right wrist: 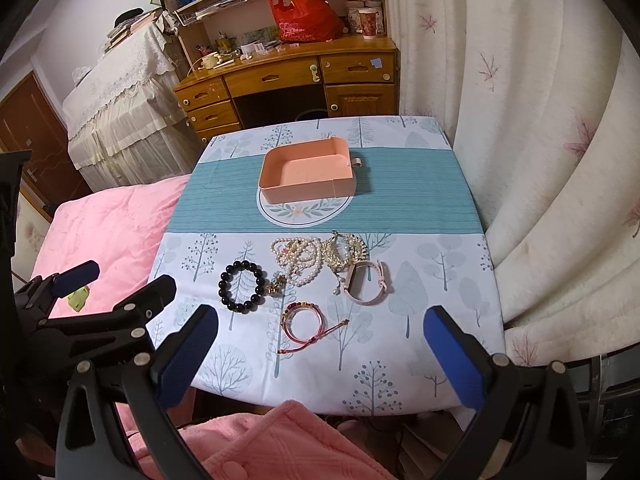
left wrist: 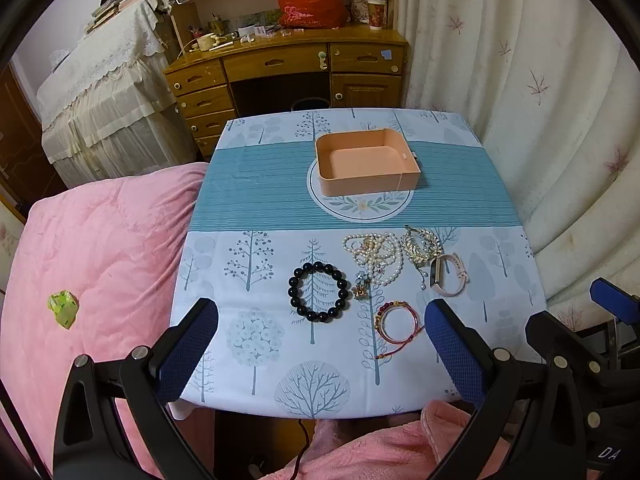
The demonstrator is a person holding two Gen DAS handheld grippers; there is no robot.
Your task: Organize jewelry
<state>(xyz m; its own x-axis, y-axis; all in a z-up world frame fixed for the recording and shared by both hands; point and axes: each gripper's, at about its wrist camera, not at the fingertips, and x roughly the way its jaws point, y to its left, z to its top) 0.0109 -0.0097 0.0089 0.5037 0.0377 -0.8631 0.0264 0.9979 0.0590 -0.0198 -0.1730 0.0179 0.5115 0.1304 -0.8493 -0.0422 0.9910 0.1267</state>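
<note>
Nothing is picked yet: the left gripper [left wrist: 320, 316] and right gripper [right wrist: 320, 320] hang over the near table edge, jaws wide apart and empty. The jewelry lies loose, black bracelet [left wrist: 319, 292] leftmost, pearls [left wrist: 374, 254] beside it, near of the empty box [left wrist: 366, 162]; next I'd judge a gripper must drop onto one piece and close

Peach box [left wrist: 367, 166], black bracelet [left wrist: 319, 292], tree-print tablecloth [left wrist: 256, 280].
</note>
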